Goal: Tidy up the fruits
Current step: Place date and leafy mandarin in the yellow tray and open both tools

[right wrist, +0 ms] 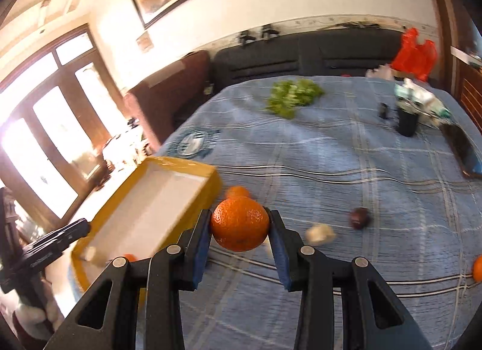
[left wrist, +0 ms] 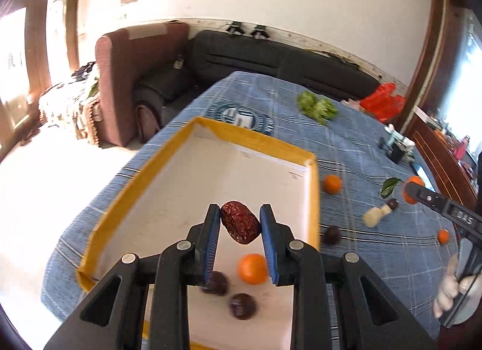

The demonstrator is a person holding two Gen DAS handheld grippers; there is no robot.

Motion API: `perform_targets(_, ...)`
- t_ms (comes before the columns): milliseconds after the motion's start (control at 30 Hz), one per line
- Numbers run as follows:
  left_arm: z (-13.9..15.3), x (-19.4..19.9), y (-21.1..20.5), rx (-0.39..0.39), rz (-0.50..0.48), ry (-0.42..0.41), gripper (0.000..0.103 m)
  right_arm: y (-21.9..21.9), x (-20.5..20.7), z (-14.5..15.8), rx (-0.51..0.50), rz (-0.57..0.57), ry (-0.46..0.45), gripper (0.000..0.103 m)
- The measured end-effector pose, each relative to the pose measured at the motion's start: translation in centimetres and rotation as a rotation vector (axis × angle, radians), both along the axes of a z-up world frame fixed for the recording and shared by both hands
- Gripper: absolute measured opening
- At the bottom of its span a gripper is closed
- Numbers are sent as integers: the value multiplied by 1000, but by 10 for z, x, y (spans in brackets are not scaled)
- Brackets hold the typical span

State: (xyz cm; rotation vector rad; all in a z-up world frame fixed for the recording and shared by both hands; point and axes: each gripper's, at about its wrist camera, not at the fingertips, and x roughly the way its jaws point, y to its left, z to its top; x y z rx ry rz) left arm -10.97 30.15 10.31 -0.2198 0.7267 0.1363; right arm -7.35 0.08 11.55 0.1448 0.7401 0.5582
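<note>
Left tongs (left wrist: 240, 225) angled down over the yellow-rimmed tray (left wrist: 144, 175), pinching a wrinkled red date (left wrist: 240, 226) between the blue pads. Right tongs (right wrist: 239, 225) also tilted down, above the blue checked cloth (right wrist: 346, 169), clamped on an orange (right wrist: 239, 223) – pads press both sides.

Left wrist view only: tray floor with one orange (left wrist: 252, 268) and two dark round fruits (left wrist: 242, 306), the second (left wrist: 215, 282) half hidden behind the left pad. At 3 o'clock the right tongs' body and a pale-gloved hand (left wrist: 455, 288) on its handle; a leafed orange (left wrist: 413, 190) sits at that tool's tip – the one it holds. On the cloth here: a second orange (left wrist: 332, 184) beside the tray, a small one (left wrist: 442, 235), one dark fruit (left wrist: 330, 235), one pale brown-tipped piece (left wrist: 379, 213).

Right wrist view only: tray seen from the side at 9 o'clock, the left tool (right wrist: 45, 253) and its gloved hand (right wrist: 33, 320) at 8 o'clock, a dark cup (right wrist: 406, 121) at 1 o'clock, an orange (right wrist: 477, 268) cut by the frame at 3 o'clock.

Both views: green leafy bunch (right wrist: 293, 95), red bag (right wrist: 414, 55), dark sofa (right wrist: 301, 52) at 12 o'clock.

Count across views: five oranges, three dark round fruits, one date.
</note>
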Motion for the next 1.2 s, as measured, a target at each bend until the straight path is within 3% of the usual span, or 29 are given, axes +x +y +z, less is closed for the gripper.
perform_targets(167,-14,6,35,-14,58,35,26,67,-4,-6,1,143,66,42)
perform_targets(367,-38,14,61,-46,101,95,26,144,-4,-40,-90,260,134,42)
perform_targets(567,-51,20,74,-73,127,136,26,181,3,-70,-153,292,179,42)
perform_targets(833,-61,22,85,-128,152,167,28,194,8,-81,-191,311,188,43)
perform_targets(900,-60,19,87,-142,157,158,50,196,8,-80,-190,309,185,44)
perform_targets(933,-58,17,87,-144,161,149,54,195,9,-80,-183,312,187,45)
perform_targets(1033,-50,10,89,-163,169,126,59,193,9,-76,-160,310,187,55)
perform_targets(1200,-35,-6,92,-188,196,91,70,177,2,-62,-118,293,168,57)
